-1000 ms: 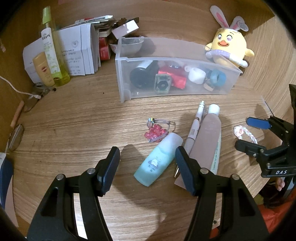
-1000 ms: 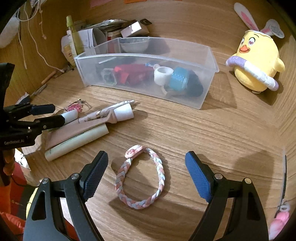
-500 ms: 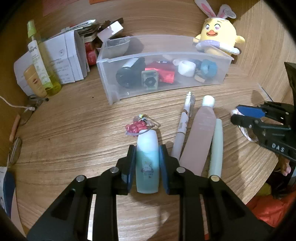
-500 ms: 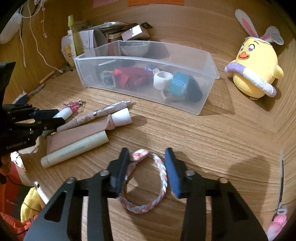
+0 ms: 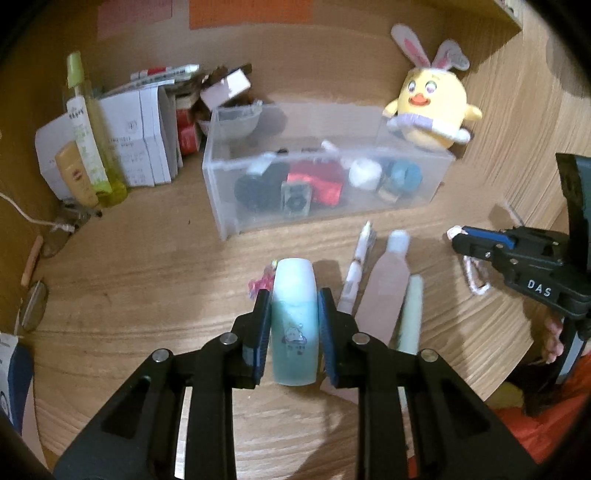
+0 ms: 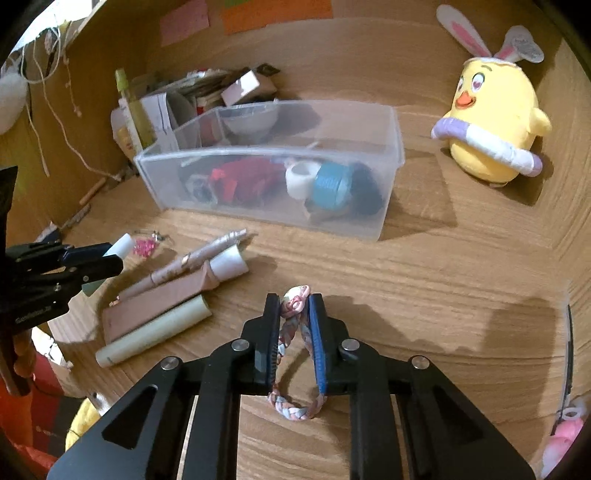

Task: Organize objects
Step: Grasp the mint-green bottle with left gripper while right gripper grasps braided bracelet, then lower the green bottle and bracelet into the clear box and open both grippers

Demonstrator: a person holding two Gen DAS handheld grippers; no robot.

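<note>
Bottle [image 5: 294, 325] clamped by left gripper [image 5: 294, 314], clear of tray [image 5: 332, 218].

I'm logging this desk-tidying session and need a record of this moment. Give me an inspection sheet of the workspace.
Surface: wooden desk, no spills seen.
Job's things: teal bottle, braided bracelet, pen, pink tube, pale green tube, pink charm; clear bin partly filled.
Clutter: papers and boxes, yellow-green bottle, chick plush.
Grippers: left gripper shut on teal bottle; right gripper, jaws just closing, shut on braided bracelet.
Cables: white cord at desk's far-left edge.
Surroundings: wooden walls, sticky notes.
</note>
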